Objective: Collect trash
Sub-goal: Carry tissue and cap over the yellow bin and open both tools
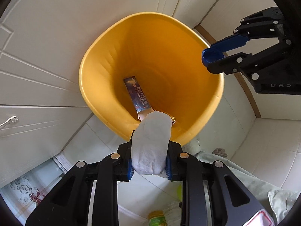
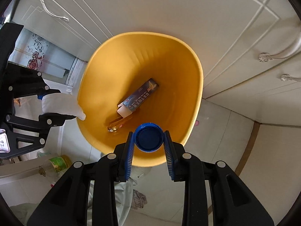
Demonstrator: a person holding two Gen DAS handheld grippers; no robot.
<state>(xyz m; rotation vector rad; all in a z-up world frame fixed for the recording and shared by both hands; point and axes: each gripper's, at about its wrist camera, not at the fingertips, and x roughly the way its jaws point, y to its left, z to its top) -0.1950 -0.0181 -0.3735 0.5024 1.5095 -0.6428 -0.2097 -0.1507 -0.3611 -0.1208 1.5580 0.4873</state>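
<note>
White Chinese characters are printed along the dark blue carton lying inside the yellow bin, but they cannot be read with certainty in either view. The raised letters "DAS" are seen on the black body of the right gripper in the left wrist view. The digits "92" are printed on a white tag at the left edge of the right wrist view

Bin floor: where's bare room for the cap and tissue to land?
Inside the yellow bin, the floor right of the blue carton toward the far wall is bare. Crowded: carton and gold wrapper at centre and near-left. Blue cap hangs over the near rim.
</note>
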